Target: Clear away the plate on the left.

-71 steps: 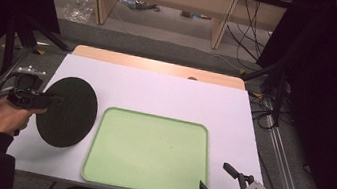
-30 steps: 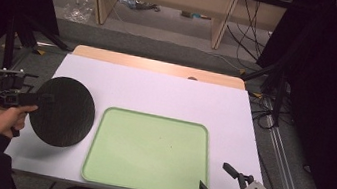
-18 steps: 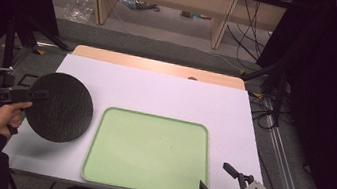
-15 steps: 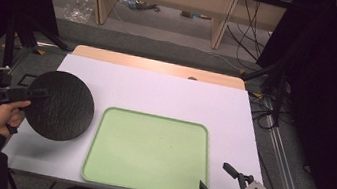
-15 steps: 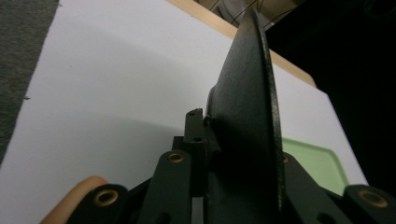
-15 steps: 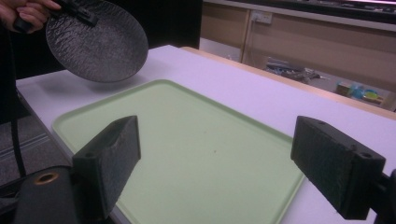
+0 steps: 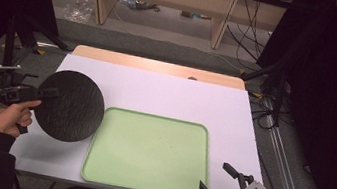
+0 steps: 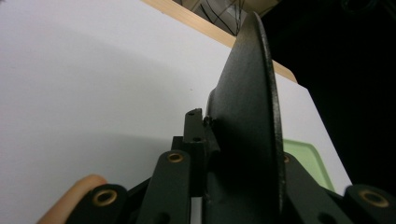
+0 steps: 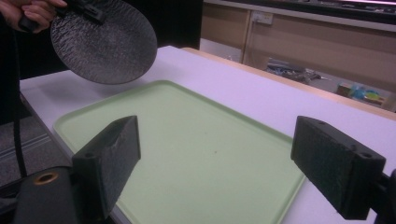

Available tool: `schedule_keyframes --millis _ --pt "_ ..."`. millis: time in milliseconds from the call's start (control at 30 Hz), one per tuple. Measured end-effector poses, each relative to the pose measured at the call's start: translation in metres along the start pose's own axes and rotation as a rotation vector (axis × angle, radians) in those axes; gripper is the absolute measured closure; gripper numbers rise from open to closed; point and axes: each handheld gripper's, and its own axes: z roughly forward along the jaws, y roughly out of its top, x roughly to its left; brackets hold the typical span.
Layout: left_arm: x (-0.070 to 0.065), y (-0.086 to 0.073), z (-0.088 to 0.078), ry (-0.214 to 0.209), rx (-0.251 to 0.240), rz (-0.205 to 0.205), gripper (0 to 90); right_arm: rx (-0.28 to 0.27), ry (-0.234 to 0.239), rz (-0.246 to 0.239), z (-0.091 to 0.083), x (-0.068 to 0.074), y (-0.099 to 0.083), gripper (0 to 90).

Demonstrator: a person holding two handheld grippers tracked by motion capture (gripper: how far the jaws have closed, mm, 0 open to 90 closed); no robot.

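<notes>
High view: left gripper is clamping black plate rim off tabletop's left edge; right gripper is idling wide; advise level lowering onto green tray.

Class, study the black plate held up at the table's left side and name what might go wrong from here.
1. The left gripper pinches the black plate only at its rim, lifted and tilted; it may slip or swing.
2. The plate hangs beside the green tray, so lowering it could knock the tray's edge.
</notes>
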Motion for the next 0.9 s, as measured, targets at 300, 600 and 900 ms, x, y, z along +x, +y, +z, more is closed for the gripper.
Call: schedule_keyframes --millis 300,600,900 --pt "-0.027 -0.010 0.023 -0.084 0.063 0.008 77.5 0.015 0.013 0.011 0.000 0.001 0.000 16.5" --pt "-0.044 -0.020 0.040 -0.111 0.104 0.015 77.4 -0.006 0.017 0.020 0.001 0.001 -0.001 16.5" --pt "-0.062 -0.031 0.060 -0.184 0.166 0.024 76.9 0.015 0.012 0.010 0.000 0.000 0.000 16.5"
